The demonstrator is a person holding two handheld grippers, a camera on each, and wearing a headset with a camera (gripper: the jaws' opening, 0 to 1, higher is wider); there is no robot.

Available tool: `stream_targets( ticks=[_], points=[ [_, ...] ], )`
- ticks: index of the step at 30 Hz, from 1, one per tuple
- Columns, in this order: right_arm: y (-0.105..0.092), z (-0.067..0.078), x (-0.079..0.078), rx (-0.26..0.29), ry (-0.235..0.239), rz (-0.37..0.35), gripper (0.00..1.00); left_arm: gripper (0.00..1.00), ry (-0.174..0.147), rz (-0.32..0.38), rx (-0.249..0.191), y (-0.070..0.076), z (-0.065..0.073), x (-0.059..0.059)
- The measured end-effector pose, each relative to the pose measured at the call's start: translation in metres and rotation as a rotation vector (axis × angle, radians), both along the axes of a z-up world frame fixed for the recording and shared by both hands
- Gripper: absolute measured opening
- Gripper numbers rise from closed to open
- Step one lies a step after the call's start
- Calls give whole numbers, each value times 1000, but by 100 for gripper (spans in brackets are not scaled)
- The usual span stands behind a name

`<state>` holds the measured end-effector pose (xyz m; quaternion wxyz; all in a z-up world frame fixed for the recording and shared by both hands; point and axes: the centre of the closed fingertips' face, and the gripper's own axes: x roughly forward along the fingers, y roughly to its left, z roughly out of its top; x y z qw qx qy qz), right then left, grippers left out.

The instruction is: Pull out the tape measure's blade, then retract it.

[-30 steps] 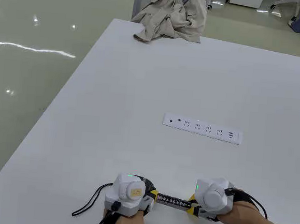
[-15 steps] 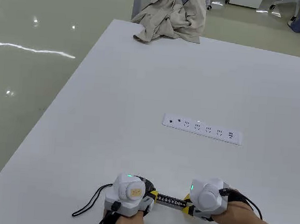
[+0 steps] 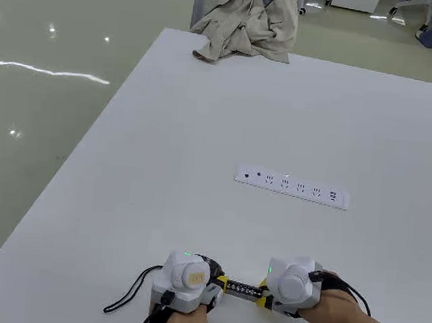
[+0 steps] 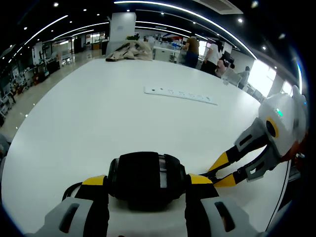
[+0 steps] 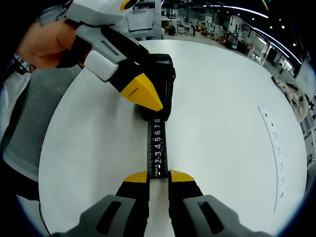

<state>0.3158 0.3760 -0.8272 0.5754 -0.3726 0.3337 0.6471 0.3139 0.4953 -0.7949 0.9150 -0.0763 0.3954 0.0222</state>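
Black plastic, the tape measure's case (image 4: 146, 174) is sitting at the bottom centre of the left gripper view; the left gripper (image 4: 147, 185) is clamping it, jaws spread just as wide as the case and pressing on its two sides; in the head view the case is resting on the white table (image 3: 203, 130) near the lower edge; moving right, the blade (image 5: 158, 148) is running out of the case as a short strip, with digits up to about eight showing in the right gripper view; at that view's bottom centre the right gripper (image 5: 158, 177) is pinching the blade's end, jaws narrowed to a slim gap around it; with so little blade showing, I am judging this as either the start of the pull or the end of the retraction, and cannot tell which; the next move is calling for a steady case and straight travel along the blade's line.
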Motion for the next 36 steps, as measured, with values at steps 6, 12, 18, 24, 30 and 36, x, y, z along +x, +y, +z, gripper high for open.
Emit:
stream_targets(
  ticks=[6, 12, 18, 24, 30, 36],
  points=[
    [7, 1, -1, 9, -1, -1, 13, 59, 1, -2, 1, 0, 0, 0],
    [13, 2, -3, 13, 2, -1, 13, 59, 1, -4, 2, 0, 1, 0],
    [19, 3, -4, 19, 2, 5, 13, 59, 2, -6, 1, 0, 1, 0],
    [24, 4, -5, 18, 1, 13, 13, 59, 3, -6, -1, 0, 0, 0],
    [29, 1, -5, 17, -2, 16, 13, 59, 5, -7, -1, 0, 0, 0],
    [32, 2, -6, 16, 1, 19, 13, 59, 4, -9, -1, -1, 1, -1]
  ],
)
